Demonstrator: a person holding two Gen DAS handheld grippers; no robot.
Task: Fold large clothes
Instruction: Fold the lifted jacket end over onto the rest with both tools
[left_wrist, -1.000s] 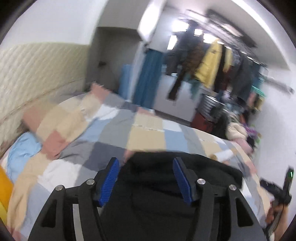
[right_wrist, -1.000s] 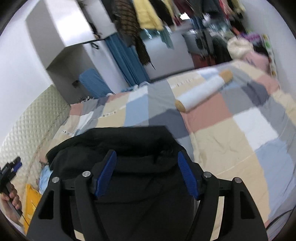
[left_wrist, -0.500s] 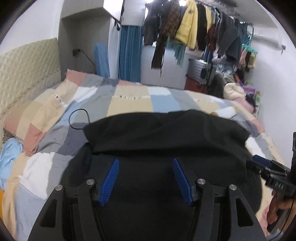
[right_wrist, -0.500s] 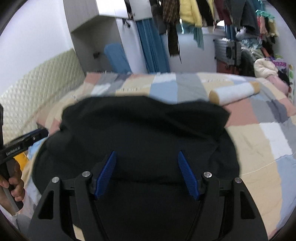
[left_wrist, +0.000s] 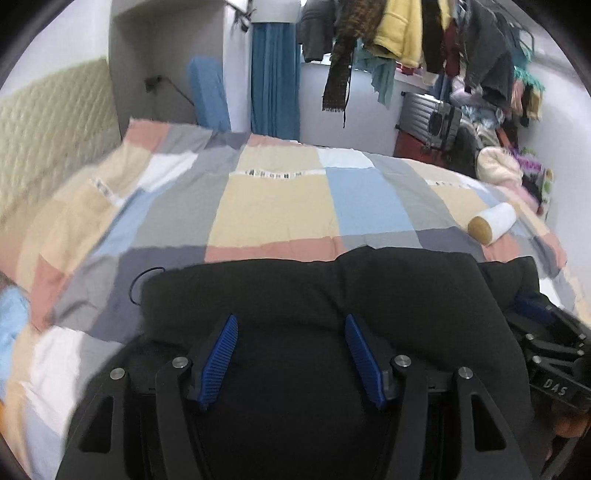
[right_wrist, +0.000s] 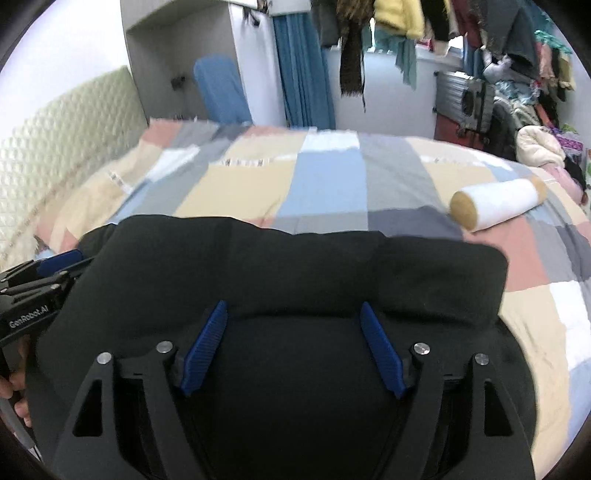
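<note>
While both tools are hovering over the bed, I am pointing my left gripper (left_wrist: 289, 319) steeply down at the black garment (left_wrist: 332, 288). The garment is lying as a thick, folded slab on the near part of the patchwork quilt (left_wrist: 273, 206), with its rounded far edge running straight across both views. My left fingers (left_wrist: 218, 358) are standing spread, and their blue ribbed inner faces are showing bare. Black fabric is filling the gap below them, and I cannot tell whether the tips are pinching it.

My right gripper (right_wrist: 293, 304) is hanging over the same garment, just beside the left one, so each tool is appearing at the edge of the other's view. Its jaws have just been opening. The garment is lying between and under the fingers (right_wrist: 382, 354), yet the pads are not pressing on it.

A thin black cord loop (left_wrist: 136, 284) is poking out at the garment's left corner. A white bolster with tan ends (right_wrist: 495, 206) is resting on the quilt beyond the garment's right corner, apart from it. A padded headboard (left_wrist: 48, 122) is bordering the bed on the left. Past the far side, a blue curtain (left_wrist: 275, 81) and a row of clothes (left_wrist: 399, 29) are hanging, and a silver suitcase (left_wrist: 428, 118) is standing under the clothes.
</note>
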